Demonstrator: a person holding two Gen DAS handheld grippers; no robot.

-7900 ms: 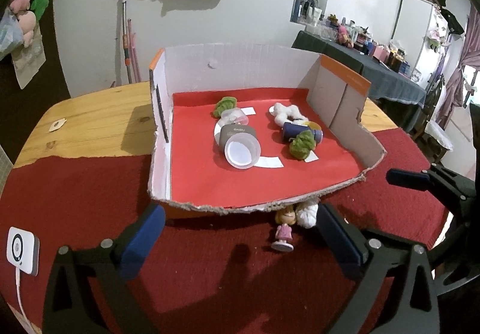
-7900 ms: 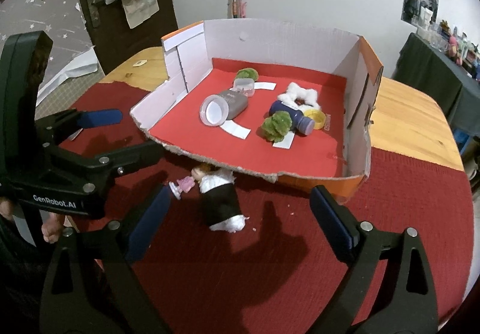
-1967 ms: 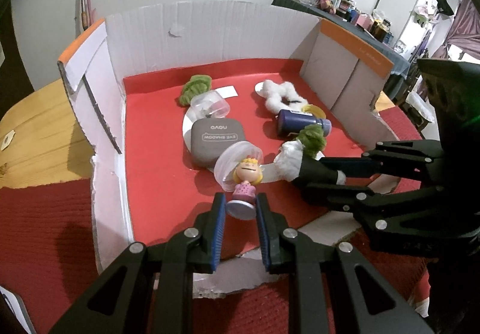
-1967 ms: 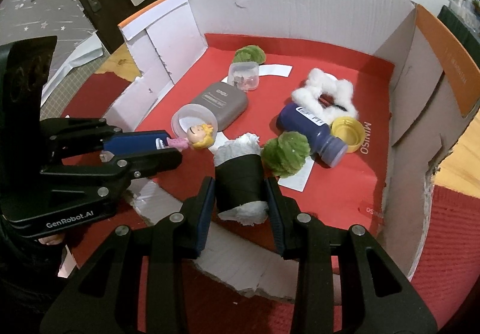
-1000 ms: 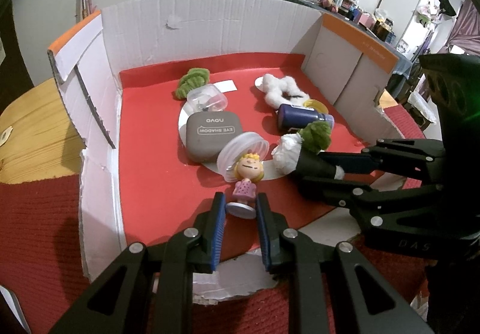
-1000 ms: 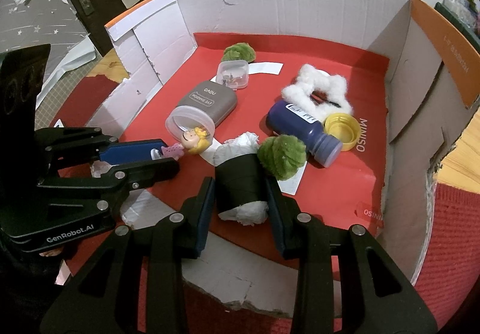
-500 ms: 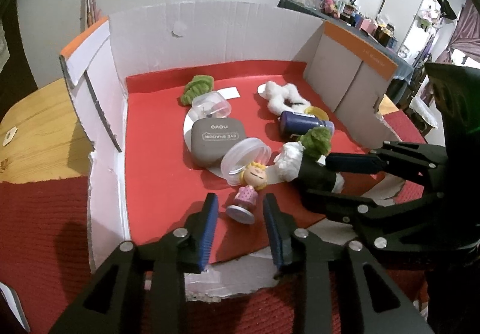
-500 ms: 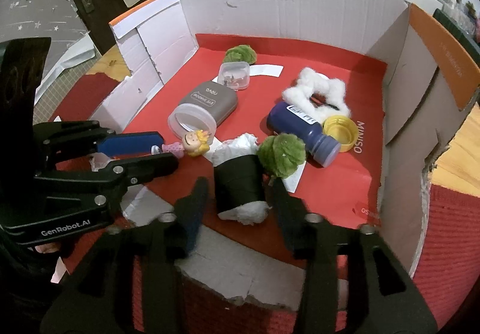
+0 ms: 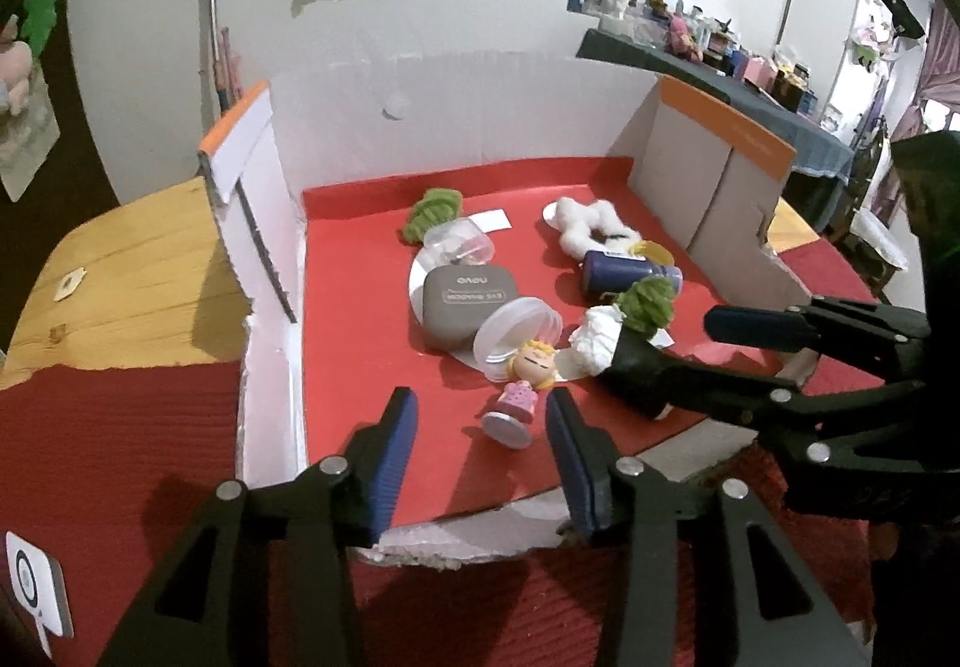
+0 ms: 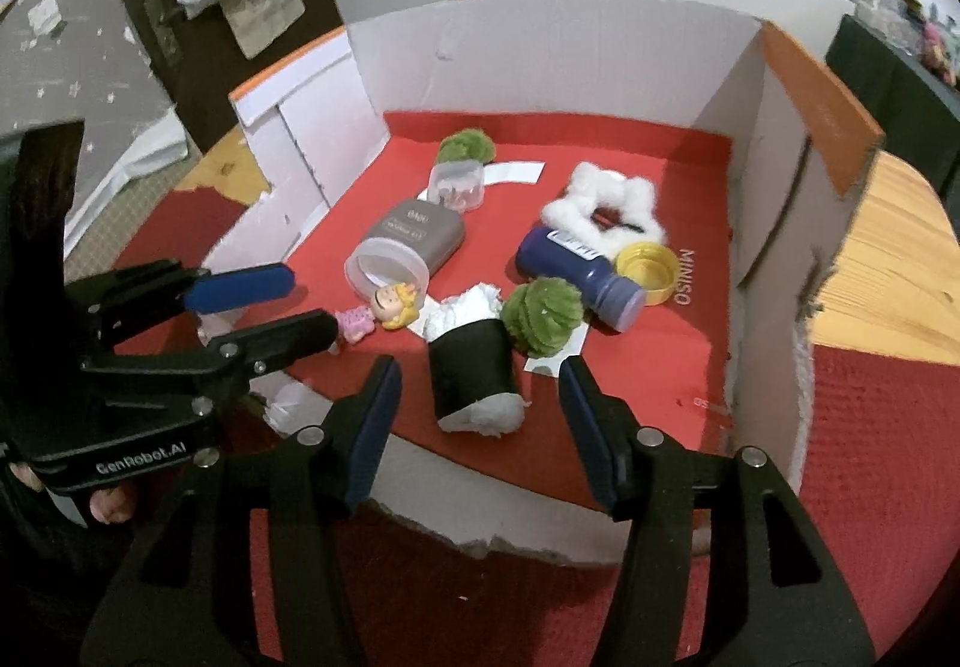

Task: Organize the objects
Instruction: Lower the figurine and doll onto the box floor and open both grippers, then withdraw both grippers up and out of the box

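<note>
Your left gripper (image 9: pixel 477 430) is opening, its fingers clear of the doll (image 9: pixel 523 388), which lies tipped on the box (image 9: pixel 450 127) floor against a clear jar (image 9: pixel 516 328). Your right gripper (image 10: pixel 477 394) stands apart around the black roll (image 10: pixel 474 373), seemingly not touching it

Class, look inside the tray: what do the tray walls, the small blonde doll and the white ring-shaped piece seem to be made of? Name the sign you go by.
Tray walls: corrugated cardboard, matt white; fine ribbing and a torn, ragged front edge show it.
Small blonde doll: probably moulded plastic or vinyl, smooth with a slight sheen.
White ring-shaped piece: looks like plush or fluffy fabric, with a fuzzy outline.
</note>
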